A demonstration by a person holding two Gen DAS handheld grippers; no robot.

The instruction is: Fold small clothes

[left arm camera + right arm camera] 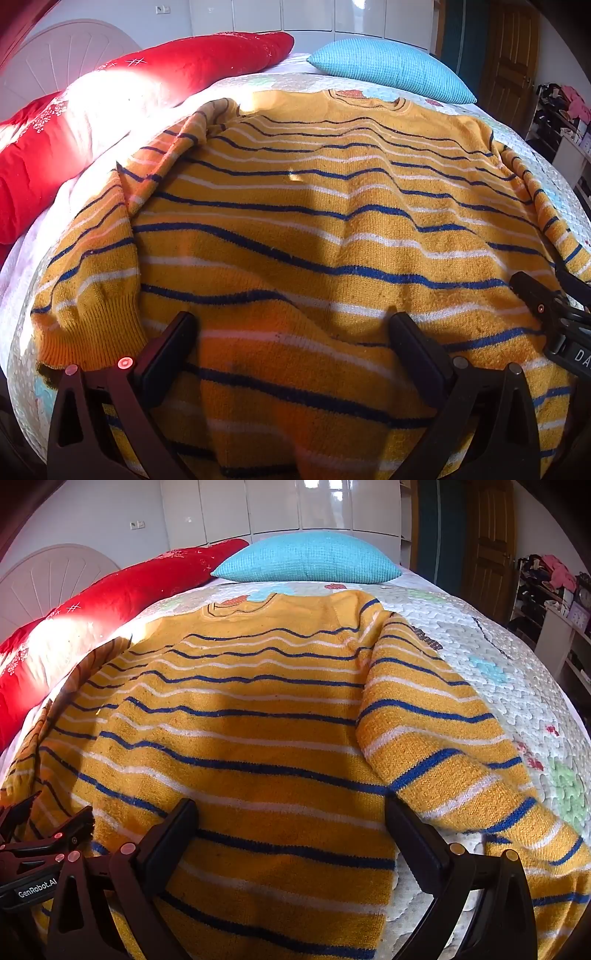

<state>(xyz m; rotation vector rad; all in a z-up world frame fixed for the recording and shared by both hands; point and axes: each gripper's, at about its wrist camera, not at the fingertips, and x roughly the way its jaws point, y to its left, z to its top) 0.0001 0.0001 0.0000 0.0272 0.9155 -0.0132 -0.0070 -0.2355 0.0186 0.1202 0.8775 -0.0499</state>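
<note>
Sweater (314,229) is laid flat on the bed (498,657), sleeves beside the body. Left tongs (291,332) and right tongs (291,816) are held open over the hem, nothing gripped. Folding seems not yet begun; a hem or sleeve grasp is probably called for.

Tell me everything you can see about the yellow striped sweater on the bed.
The sweater is a fuzzy knit, mustard yellow with thin blue and white stripes and ribbed cuffs. It lies spread out, somewhat wrinkled, on the quilt, collar toward the blue pillow. Both sleeves run down along its sides. Sunlight falls on parts of it. The left gripper and right gripper are both open over its lower part, near the hem.
</note>
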